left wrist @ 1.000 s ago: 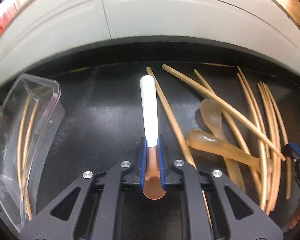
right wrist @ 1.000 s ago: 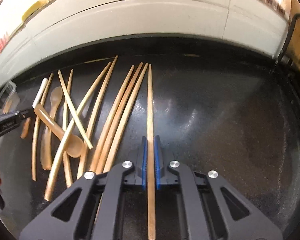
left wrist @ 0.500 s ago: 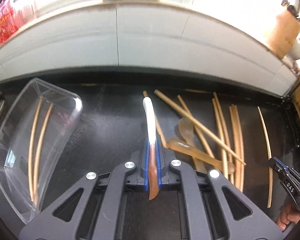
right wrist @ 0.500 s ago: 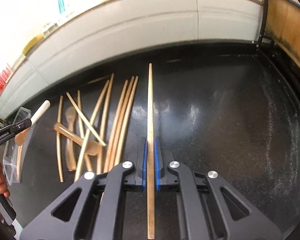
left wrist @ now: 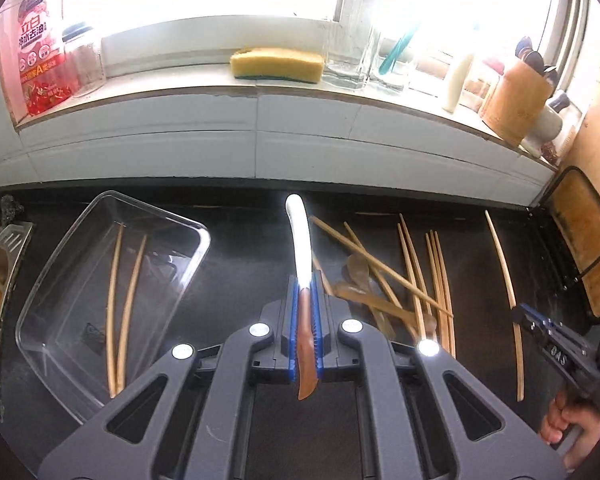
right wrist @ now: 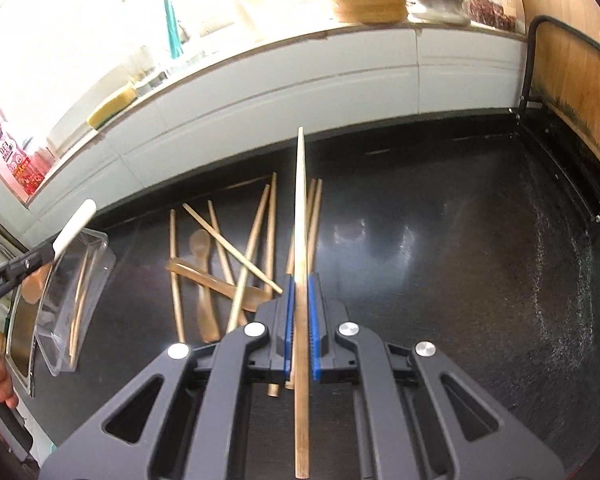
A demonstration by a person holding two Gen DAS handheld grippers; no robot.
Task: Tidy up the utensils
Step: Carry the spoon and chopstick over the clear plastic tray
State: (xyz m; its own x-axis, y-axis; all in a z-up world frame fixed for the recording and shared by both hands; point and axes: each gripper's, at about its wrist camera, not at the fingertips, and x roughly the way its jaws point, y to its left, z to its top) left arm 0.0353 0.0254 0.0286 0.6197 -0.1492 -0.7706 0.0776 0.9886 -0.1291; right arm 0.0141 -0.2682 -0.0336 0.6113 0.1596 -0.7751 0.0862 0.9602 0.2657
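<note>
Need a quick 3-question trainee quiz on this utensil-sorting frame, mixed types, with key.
1. True or false: the clear tray already holds two chopsticks.
2. What does the left gripper hold? A) sponge B) white-handled spoon C) nothing
3. Fill in: the right gripper is shut on a single ___.

Key: 1 true. 2 B. 3 chopstick.

Two raised wrist views, shared countertop [left wrist: 236, 264]
</note>
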